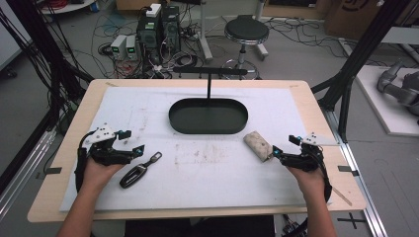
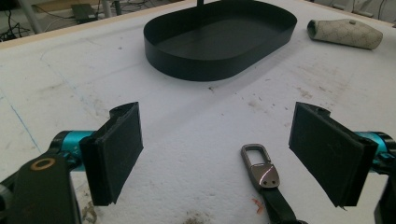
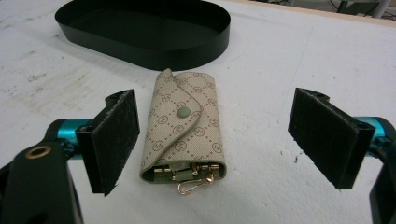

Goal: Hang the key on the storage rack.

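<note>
White mat point(image 1: 207, 168): beige monogram key pouch point(image 3: 183, 126), snap-buttoned flap, gold hooks.

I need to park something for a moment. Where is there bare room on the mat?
The black tray is empty inside. The mat is bare between the key fob and the key pouch, and along the near edge. The far left corner is free too. It is crowded beside the left gripper and the right gripper.

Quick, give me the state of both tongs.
Left tongs: open, holding nothing, key fob lying between the jaws.
Right tongs: open, holding nothing, key pouch between them.
</note>
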`<state>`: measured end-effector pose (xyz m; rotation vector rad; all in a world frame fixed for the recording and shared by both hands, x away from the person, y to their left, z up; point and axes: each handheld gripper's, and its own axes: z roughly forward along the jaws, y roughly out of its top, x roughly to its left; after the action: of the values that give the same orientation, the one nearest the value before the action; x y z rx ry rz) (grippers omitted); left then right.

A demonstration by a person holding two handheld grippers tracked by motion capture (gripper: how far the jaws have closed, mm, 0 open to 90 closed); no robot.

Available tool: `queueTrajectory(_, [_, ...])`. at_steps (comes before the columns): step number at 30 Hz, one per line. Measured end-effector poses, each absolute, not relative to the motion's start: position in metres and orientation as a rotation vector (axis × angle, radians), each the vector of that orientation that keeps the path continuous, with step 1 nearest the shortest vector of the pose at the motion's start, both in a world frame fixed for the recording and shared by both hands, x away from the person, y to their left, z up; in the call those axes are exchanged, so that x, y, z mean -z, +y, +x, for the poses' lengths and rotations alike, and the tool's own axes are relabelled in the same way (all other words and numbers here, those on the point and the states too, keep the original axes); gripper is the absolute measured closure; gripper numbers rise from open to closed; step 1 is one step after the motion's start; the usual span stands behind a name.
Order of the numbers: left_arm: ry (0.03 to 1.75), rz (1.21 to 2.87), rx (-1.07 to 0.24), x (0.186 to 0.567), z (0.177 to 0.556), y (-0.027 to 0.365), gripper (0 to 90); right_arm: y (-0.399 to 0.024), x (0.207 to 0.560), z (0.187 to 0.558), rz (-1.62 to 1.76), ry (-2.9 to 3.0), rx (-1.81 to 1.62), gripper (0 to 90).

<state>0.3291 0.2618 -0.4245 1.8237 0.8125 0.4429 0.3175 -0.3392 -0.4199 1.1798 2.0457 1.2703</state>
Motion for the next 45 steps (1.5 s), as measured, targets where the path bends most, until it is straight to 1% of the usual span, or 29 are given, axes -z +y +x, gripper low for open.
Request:
queueTrajectory(14, [0.808, 1.844, -0.426, 0.428, 0.331, 0.257, 17.4, -0.347, 0.420, 0.313, 1.176, 2.033, -1.273, 16.9])
queueTrajectory(29, [0.806, 1.845, -0.424, 0.429, 0.332, 0.256, 17.4, -0.336, 0.438, 0.316, 1.232, 2.149, -1.157, 17.9])
queueTrajectory(31, [0.807, 1.844, -0.424, 0.428, 0.331, 0.256, 17.4, -0.335, 0.438, 0.315, 1.230, 2.156, -1.155, 19.7])
queueTrajectory(45, [0.814, 1.853, -0.417, 0.427, 0.330, 0.257, 17.4, -0.333, 0.437, 0.315, 1.217, 2.155, -1.152, 19.7])
